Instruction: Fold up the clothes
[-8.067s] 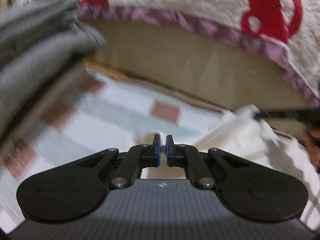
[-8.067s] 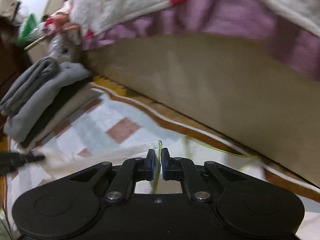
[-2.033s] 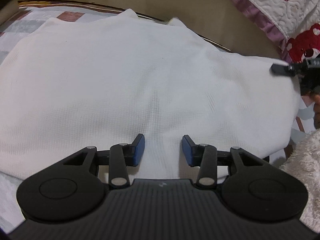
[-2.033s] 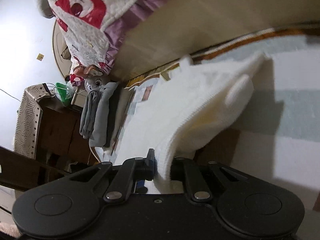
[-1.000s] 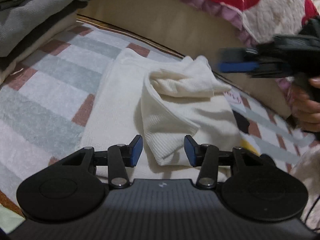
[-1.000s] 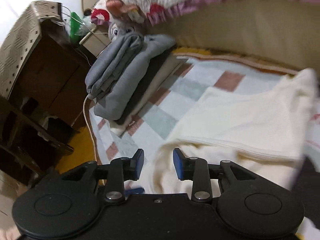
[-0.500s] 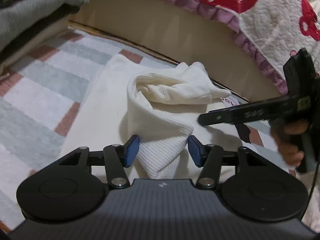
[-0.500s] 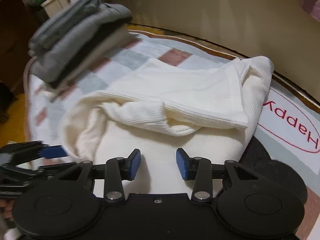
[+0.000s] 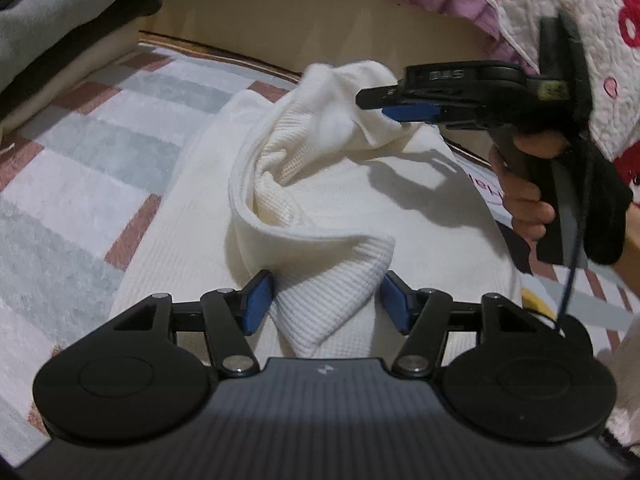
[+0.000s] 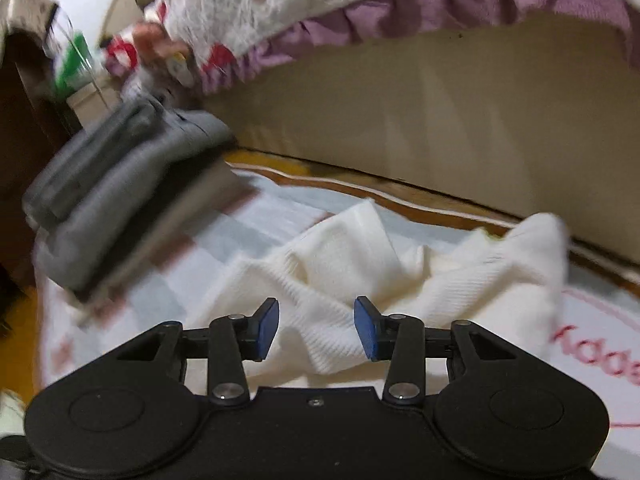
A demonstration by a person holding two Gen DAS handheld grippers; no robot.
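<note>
The cream waffle-knit garment [image 9: 332, 208] is lying on the checked mat [image 9: 80, 168] on the floor beside the bed, its lower layer spread flat and a loose upper flap bunching in a ridge across the middle. The left tool [image 9: 327, 300] is standing wide open with the near corner of that flap sitting between its blue pads, which are not yet pressing the cloth. The right tool [image 9: 384, 102] is reaching in from the right at the far end of the flap; in its own view its jaws are spread apart over the raised cloth [image 10: 400, 280] and are gripping nothing. A stack of folded grey clothes [image 9: 68, 12] is resting at the far left. Judging from this layout, a flap is being taken up for straightening or folding over. For a clean result, each tool should be closing on one edge of the same layer only, not on the layer beneath. Both ends should be rising together with the cloth kept taut between them, so that the ridge is pulled out. The edge should be landing parallel to the flat layer's border. The knit is looking soft and likely to slip, so a deep bite is advisable.
</note>
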